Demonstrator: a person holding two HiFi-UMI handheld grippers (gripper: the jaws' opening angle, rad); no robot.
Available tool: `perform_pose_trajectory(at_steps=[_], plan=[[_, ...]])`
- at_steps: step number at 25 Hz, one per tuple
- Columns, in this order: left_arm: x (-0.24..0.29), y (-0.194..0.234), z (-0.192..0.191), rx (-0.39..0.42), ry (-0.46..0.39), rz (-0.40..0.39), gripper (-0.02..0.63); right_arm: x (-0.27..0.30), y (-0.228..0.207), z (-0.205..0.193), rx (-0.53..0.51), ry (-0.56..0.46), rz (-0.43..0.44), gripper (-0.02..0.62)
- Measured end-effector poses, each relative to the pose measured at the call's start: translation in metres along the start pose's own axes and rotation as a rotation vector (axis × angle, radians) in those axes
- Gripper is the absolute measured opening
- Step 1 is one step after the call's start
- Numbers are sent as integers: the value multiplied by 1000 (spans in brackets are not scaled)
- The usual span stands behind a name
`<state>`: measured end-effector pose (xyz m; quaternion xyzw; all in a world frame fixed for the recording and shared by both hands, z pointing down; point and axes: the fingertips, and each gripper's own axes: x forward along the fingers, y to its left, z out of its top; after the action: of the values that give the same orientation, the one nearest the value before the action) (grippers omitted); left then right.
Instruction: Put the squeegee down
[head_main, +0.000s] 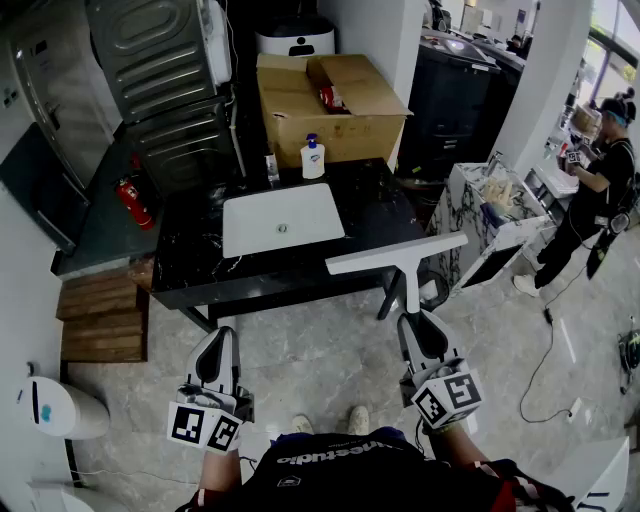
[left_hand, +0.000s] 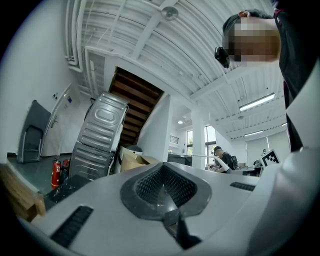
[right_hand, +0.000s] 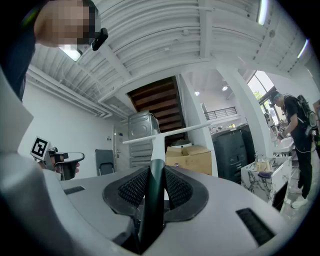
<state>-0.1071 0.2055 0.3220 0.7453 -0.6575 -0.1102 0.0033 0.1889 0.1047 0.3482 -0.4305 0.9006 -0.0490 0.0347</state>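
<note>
The squeegee (head_main: 398, 256) has a white blade and a white handle that turns dark at the grip. My right gripper (head_main: 414, 322) is shut on that handle and holds the squeegee out level, its blade crosswise above the front right corner of the black counter (head_main: 190, 262). In the right gripper view the dark handle (right_hand: 152, 185) runs up between the pads to the white blade (right_hand: 170, 133). My left gripper (head_main: 217, 340) hangs over the floor in front of the counter. Its jaws (left_hand: 163, 193) are shut with nothing in them.
A white sink basin (head_main: 282, 219) is set into the counter. A soap bottle (head_main: 313, 158) and a cardboard box (head_main: 330, 100) stand behind it. Wooden steps (head_main: 100, 316) and a fire extinguisher (head_main: 133, 202) are at the left. At the right, a person (head_main: 598, 190) stands near a marble-topped stand (head_main: 492, 212).
</note>
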Motion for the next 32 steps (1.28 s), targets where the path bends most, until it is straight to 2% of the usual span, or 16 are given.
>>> perform_pose_trajectory(at_steps=[8,21,32], plan=[[11,-3,-9,6,2,16,12,7,-9,-4,-4,-5,8,124],[36,-16,-13,-8,2,0,12,17,-25,0,-7,-21,38,123],[91,-63,-44,-25,61,11,12,40,-91,-1,9,-16,101,123]])
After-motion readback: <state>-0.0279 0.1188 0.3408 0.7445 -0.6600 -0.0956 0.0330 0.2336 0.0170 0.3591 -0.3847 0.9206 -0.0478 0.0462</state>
